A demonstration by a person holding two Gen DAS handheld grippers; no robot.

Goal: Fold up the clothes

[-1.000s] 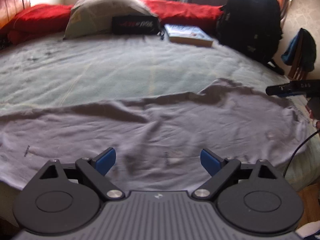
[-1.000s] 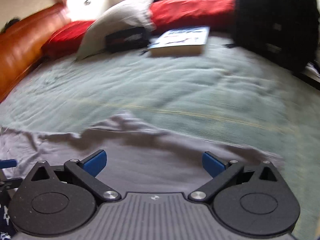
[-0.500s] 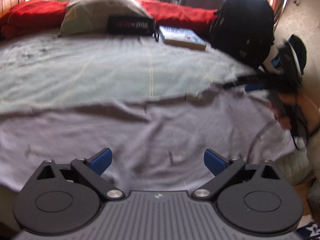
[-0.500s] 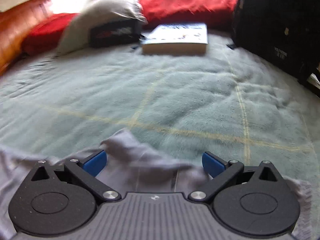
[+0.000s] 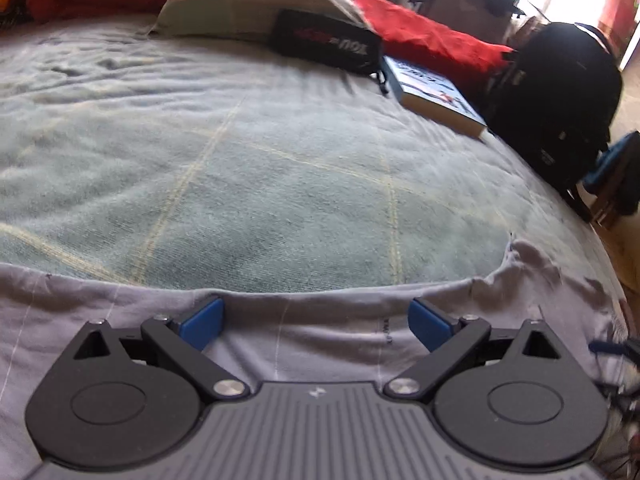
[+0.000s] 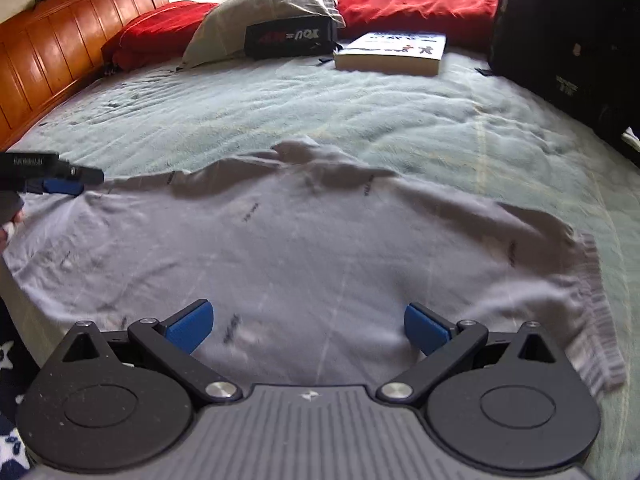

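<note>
A pale grey garment (image 6: 304, 248) lies spread flat on the bed (image 6: 360, 108), at the near end of its light green cover, well apart from the grey pillow (image 6: 272, 4) at the far end. Beside that pillow lie a black pouch (image 6: 290, 38) and, just past the pouch, a book (image 6: 394, 52); 2 red cushions (image 6: 416, 0) sit behind the pillow, and a black backpack (image 5: 560, 92) stands at the bed's far right side.

The left tongs (image 5: 318, 322) stand wide, both blue pads over the garment's far hem with nothing gripped between them. The right tongs (image 6: 308, 324) also stand wide, above the near part of the garment, pressing on nothing. In the right wrist view the left tongs (image 6: 60, 184) show at the garment's left corner, far from the pillow.
</note>
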